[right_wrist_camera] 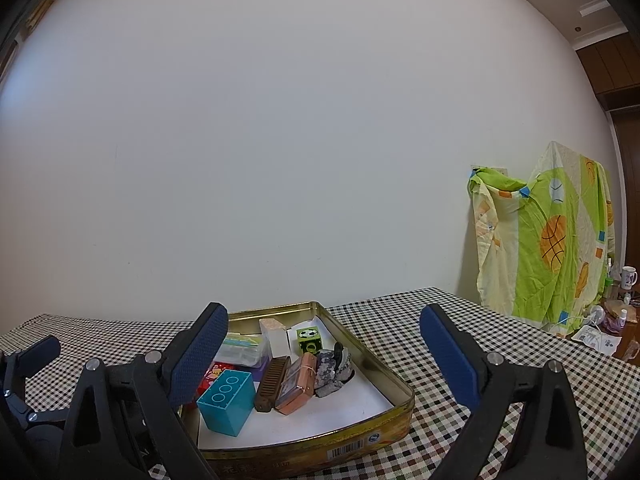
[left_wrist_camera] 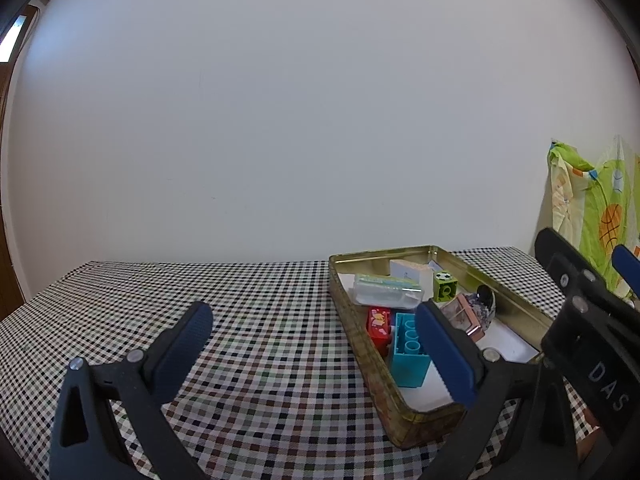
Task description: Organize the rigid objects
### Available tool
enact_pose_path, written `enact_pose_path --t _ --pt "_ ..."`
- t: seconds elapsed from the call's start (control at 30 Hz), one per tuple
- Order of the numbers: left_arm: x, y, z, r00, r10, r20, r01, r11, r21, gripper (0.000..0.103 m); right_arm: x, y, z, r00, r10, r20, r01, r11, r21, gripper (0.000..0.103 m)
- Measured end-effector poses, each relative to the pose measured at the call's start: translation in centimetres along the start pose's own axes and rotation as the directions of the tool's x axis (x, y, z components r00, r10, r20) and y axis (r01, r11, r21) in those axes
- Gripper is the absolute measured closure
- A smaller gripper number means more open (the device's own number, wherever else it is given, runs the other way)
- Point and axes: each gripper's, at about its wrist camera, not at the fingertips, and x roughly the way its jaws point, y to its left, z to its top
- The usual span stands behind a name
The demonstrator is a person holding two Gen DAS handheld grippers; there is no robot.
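On checked cloth | gold tin (right_wrist_camera: 372,372) long axis runs toward wall | left gripper (left_wrist_camera: 316,344), right gripper (right_wrist_camera: 332,354): fingers spread, empty

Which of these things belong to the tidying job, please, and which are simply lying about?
Part of the job:
tin
blue block
green cube
red box
clear case
harmonica
stone

Lying about:
bedsheet
mug
papers
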Motion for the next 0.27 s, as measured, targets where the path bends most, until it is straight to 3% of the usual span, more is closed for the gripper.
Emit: enact_pose_path --t 0.27 --pt "0.08 0.55 0.03 1.0 -0.013 -0.006 0.013 1.0 -0.004 0.001 0.36 0.04 -0.02 1.0 0.005 -0.009 -0.005 1.0 -0.004 0.004"
